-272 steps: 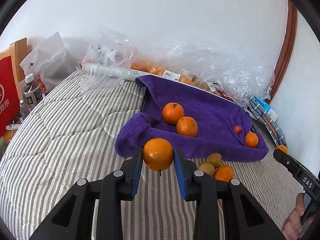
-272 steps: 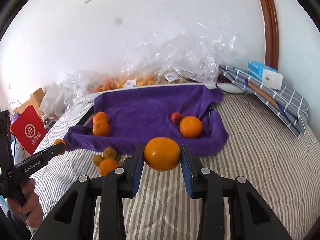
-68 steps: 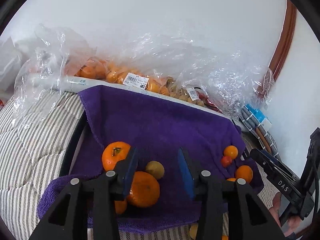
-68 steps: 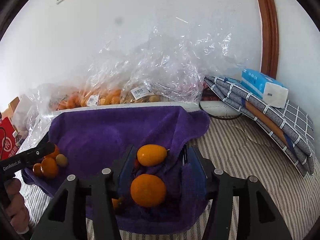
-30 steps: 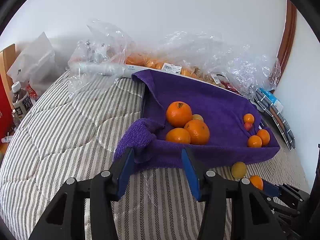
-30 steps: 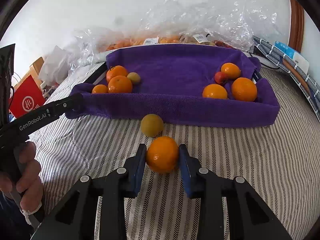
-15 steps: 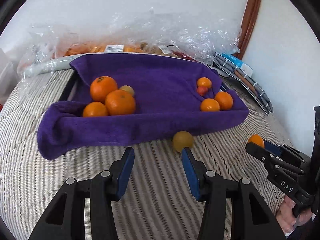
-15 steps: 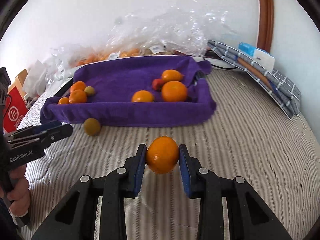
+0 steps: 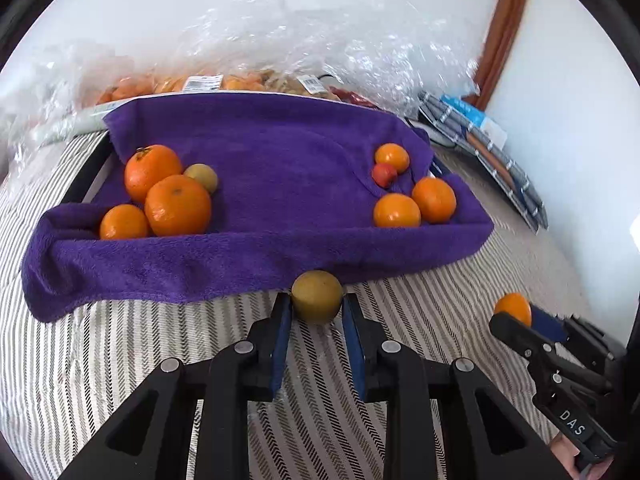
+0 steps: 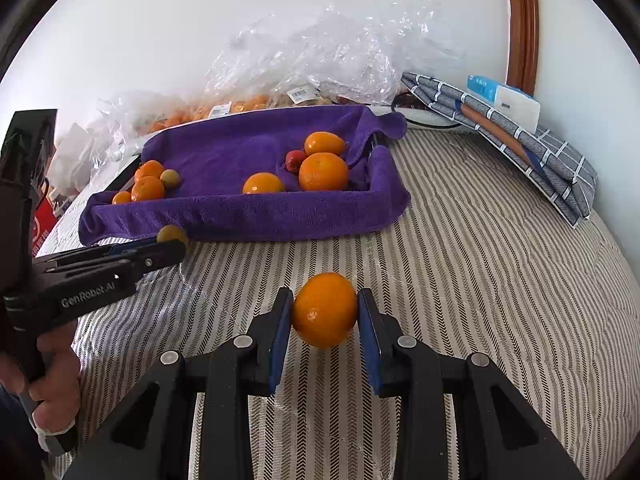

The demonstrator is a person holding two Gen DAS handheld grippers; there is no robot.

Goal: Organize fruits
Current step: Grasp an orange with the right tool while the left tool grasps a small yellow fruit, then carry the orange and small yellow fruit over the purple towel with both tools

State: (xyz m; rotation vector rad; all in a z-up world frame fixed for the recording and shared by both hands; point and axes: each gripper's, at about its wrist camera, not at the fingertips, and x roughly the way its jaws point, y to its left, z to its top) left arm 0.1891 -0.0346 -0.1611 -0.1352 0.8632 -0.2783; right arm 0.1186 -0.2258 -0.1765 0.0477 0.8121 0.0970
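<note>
My left gripper [image 9: 316,314] is shut on a yellow-green round fruit [image 9: 317,296] just in front of the purple towel-lined tray [image 9: 280,256]; it also shows in the right wrist view [image 10: 172,235]. My right gripper [image 10: 325,314] is shut on an orange [image 10: 325,310] and holds it above the striped bedcover; that orange shows in the left wrist view [image 9: 513,308]. In the tray, three oranges and a small green fruit [image 9: 202,177] lie at the left; three oranges and a small red fruit [image 9: 384,174] lie at the right.
Clear plastic bags of fruit [image 9: 256,60] lie behind the tray against the wall. A folded checked cloth [image 10: 516,132] with a tissue pack [image 10: 502,96] lies at the right. A red bag [image 10: 40,220] stands at the far left. The striped bedcover [image 10: 500,280] spreads around.
My left gripper has moved up to the yellow-green fruit in front of the tray and shut on it. My right gripper still holds the orange and has shifted slightly.
</note>
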